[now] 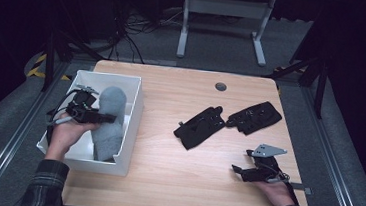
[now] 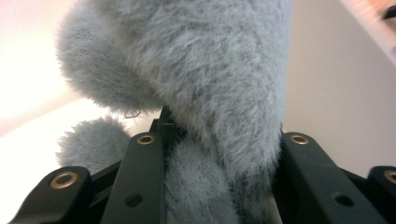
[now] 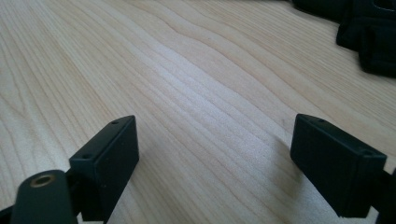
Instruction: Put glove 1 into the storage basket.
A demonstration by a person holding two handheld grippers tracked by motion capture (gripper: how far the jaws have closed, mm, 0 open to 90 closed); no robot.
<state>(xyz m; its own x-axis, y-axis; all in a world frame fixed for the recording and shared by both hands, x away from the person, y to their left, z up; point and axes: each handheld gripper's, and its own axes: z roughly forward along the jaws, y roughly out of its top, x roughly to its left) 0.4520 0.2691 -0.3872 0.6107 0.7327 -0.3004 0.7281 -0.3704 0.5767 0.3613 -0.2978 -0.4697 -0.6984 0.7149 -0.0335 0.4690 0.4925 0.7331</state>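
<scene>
A grey fluffy item (image 1: 109, 126) stands in the white bin (image 1: 136, 110) at the table's left. My left gripper (image 1: 111, 119) reaches into the bin from the left and is shut on it. In the left gripper view the grey fluff (image 2: 219, 70) is pressed between both jaws, with the bin's white wall (image 2: 336, 93) behind. Two black gloves (image 1: 200, 127) (image 1: 255, 117) lie side by side at the table's middle right. My right gripper (image 1: 238, 171) rests low near the front right, open and with nothing in it. In its own view the right gripper (image 3: 224, 154) frames bare wood.
The wooden table (image 1: 174, 182) has a round cable hole (image 1: 220, 86) near its far edge. A black glove (image 3: 369, 37) lies ahead and to the right in the right gripper view. Beyond the table stand a white desk frame (image 1: 223, 16) and floor cables (image 1: 137, 33).
</scene>
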